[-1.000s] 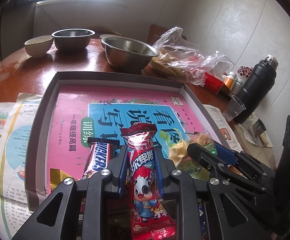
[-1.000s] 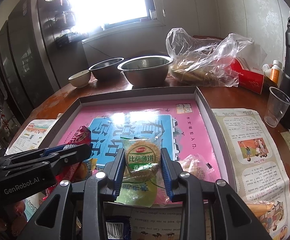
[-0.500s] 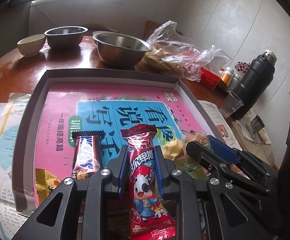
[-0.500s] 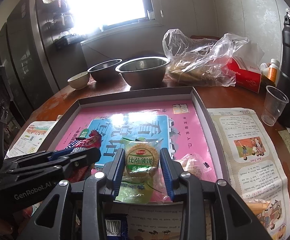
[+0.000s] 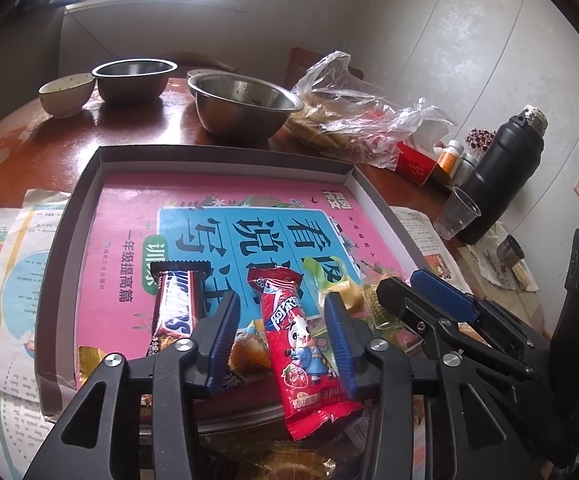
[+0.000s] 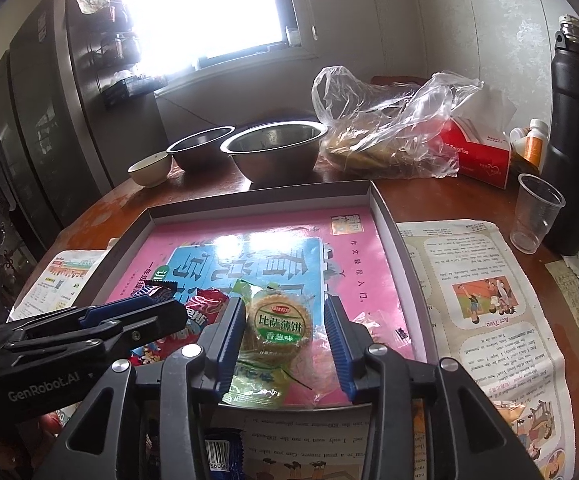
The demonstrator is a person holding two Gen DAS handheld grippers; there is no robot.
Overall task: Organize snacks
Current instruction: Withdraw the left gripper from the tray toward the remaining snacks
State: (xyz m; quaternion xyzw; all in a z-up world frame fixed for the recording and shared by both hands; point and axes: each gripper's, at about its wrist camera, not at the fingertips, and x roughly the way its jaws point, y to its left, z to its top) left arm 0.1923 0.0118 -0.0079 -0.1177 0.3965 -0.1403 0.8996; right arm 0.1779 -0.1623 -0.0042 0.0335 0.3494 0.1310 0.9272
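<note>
Between your left gripper's [image 5: 281, 336] just-opened, spread jaws, the red strawberry snack bar [image 5: 297, 340] lay released, its tail overhanging the box tray's [image 5: 225, 162] near wall; pulling back carelessly could have dragged it out. A Snickers bar [image 5: 177, 304] lay beside it.

From the right wrist, your right gripper [image 6: 285, 344] was easing open too; the green cracker packet [image 6: 277, 328] sat loose between its jaws on the pink workbook, crinkly film still touching the left pad, liable to snag.

Daylight came from a blown-out window [image 6: 209, 8] behind the table, glare lay on the pink book cover [image 6: 249, 248], fisheye edges curved and fell dark, centres stayed sharp.
</note>
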